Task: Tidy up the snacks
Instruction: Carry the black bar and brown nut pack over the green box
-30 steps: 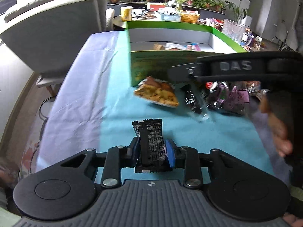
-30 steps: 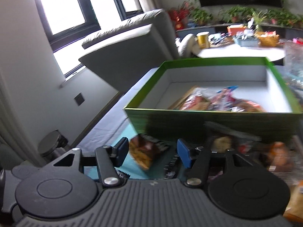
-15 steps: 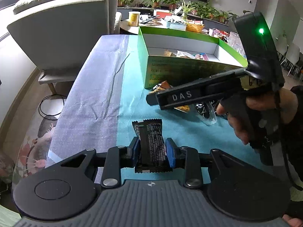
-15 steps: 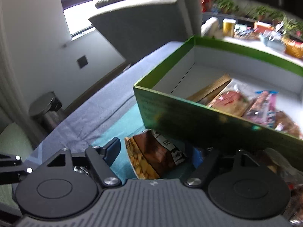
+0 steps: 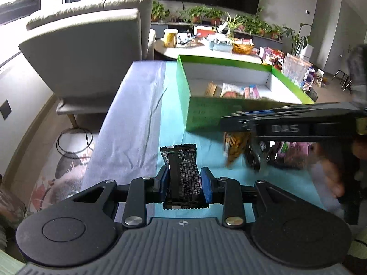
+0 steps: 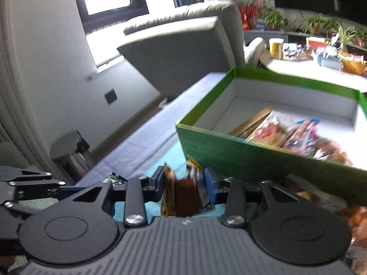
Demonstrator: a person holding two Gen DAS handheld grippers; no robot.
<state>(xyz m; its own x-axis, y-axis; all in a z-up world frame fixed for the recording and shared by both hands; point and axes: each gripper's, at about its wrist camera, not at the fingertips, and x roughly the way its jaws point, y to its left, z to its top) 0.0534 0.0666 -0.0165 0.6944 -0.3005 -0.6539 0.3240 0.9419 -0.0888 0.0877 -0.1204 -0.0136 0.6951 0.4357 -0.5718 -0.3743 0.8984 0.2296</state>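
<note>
A: What is held by the left gripper, and has that changed?

B: A black snack bar is clamped upright between its blue pads; the grip is unchanged from half a second ago; the bar is held above the teal cloth, near the green box.

A: And the right gripper?

B: Half a second ago its fingers were spread around the orange-brown snack bag, which lay flat on the cloth; now the fingers are pressed against that bag, which is pinched and crumpled upright between them; in the left view the bag is seen hanging under the right gripper, just before the box's front wall.

A: What is in the box?

B: Several packets are seen lying inside it; further wrapped snacks remain on the cloth in front of the box, though blurred.
</note>
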